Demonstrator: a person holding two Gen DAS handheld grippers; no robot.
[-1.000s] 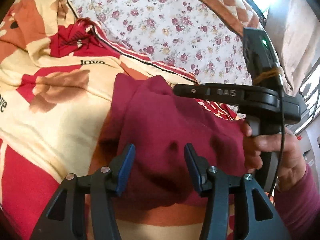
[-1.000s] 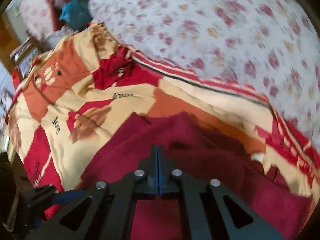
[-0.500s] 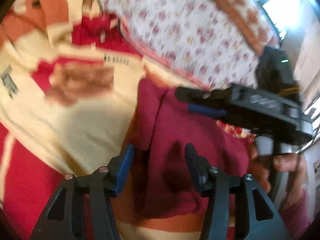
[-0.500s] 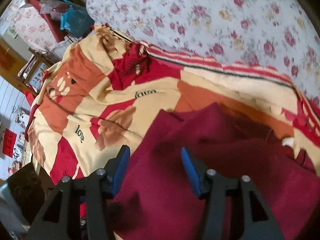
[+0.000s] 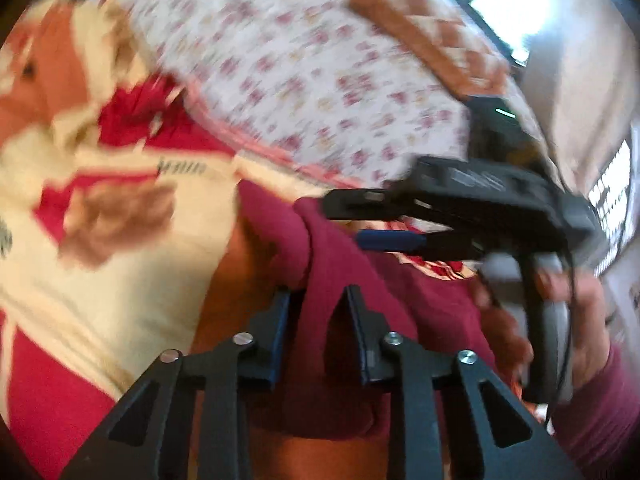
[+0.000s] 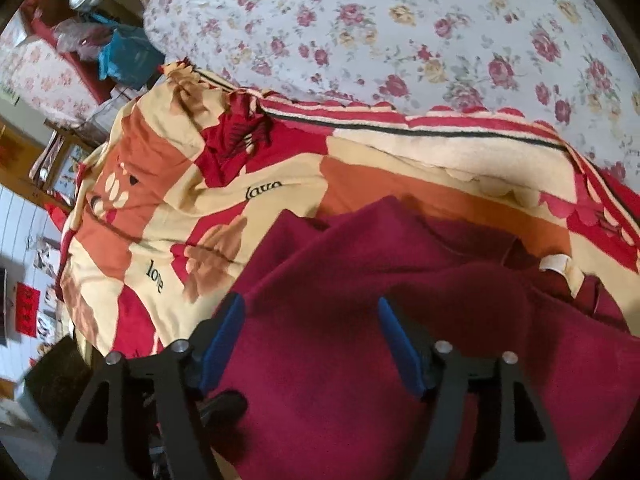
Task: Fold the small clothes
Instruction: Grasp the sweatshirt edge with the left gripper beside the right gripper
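A dark red garment point(image 6: 400, 272) lies crumpled on a cream, orange and red bedspread point(image 6: 200, 208), with a white label point(image 6: 554, 262) showing at its right side. My left gripper point(image 5: 316, 308) is shut on a raised fold of the dark red garment point(image 5: 344, 264), which fills the narrow gap between its fingers. My right gripper point(image 6: 310, 312) hangs over the garment's near left part with its jaws opening wide and nothing pinched between them. In the blurred left wrist view the right gripper point(image 5: 346, 220) reaches in from the right, held by a hand point(image 5: 560, 300) in a dark red sleeve.
A white sheet with a rose print point(image 6: 400, 40) covers the bed beyond the bedspread. A brown checked pillow point(image 5: 420, 32) lies at the far end near a bright window. Bags and furniture point(image 6: 120, 52) crowd the floor past the bed's left edge.
My left jaws have closed from wide apart onto a fold of the dark red garment. My right jaws went from shut to wide open above the garment.
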